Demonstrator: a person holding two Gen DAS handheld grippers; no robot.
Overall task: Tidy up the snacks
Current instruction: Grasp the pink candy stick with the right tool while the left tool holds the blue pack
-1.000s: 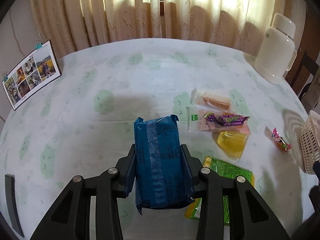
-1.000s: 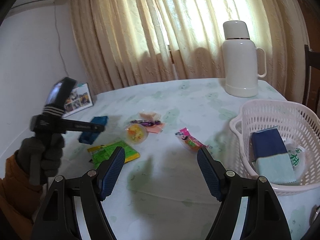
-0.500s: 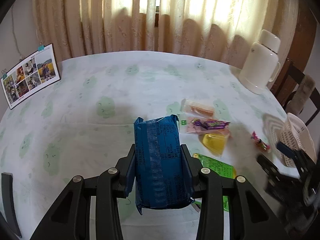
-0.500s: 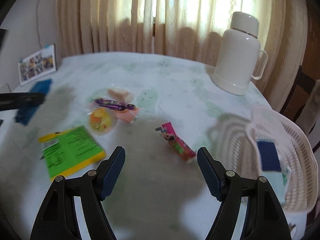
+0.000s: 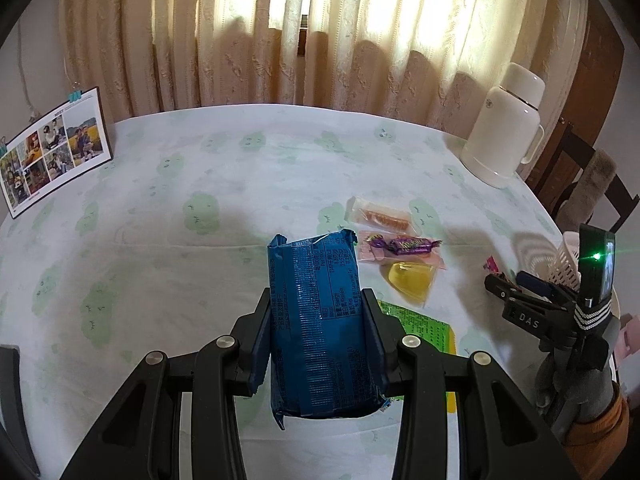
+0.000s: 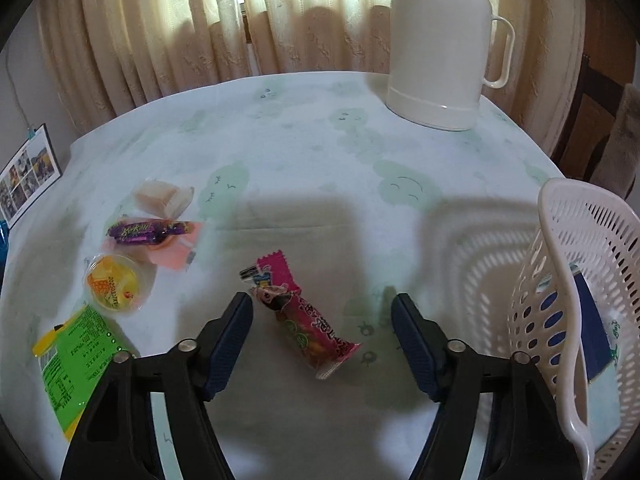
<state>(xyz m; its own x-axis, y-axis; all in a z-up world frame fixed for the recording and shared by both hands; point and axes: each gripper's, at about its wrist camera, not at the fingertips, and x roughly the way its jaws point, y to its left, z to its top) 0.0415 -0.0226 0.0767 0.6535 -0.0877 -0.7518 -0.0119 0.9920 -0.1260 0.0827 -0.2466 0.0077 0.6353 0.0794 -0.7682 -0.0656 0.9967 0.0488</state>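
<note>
Snacks all over the pale green-patterned tablecloth (image 6: pixel 304 152), and the left gripper (image 5: pixel 320 332) is pinching one of them: a blue foil packet (image 5: pixel 320 320), upright between its pads and lifted clear of the cloth. Over on the other side, the right gripper (image 6: pixel 322 336) hangs above a pink wrapped candy bar (image 6: pixel 304 316) that lies flat on the table; its jaws have just been closing in, yet the pads stand apart from the bar on both sides, nothing pressed. The bar lies between them, closer to the left pad.

To the left of that bar sits a cluster: a yellow jelly cup (image 6: pixel 116 284), a purple twisted candy (image 6: pixel 148 231) resting on a pink sachet (image 6: pixel 172 254), and a clear-wrapped pastry (image 6: pixel 162 198) just beyond. A green and yellow flat packet (image 6: pixel 76 354) lies nearest the camera edge.

At the right rim stands the white slotted basket (image 6: pixel 560 280), with a dark blue pack (image 6: pixel 592 328) inside; what else is in there is hard to make out through the wall. A white thermos jug (image 6: pixel 444 52) stands at the far side by the curtains (image 6: pixel 168 28), and a clipped photo sheet (image 5: pixel 52 152) leans at the left.
</note>
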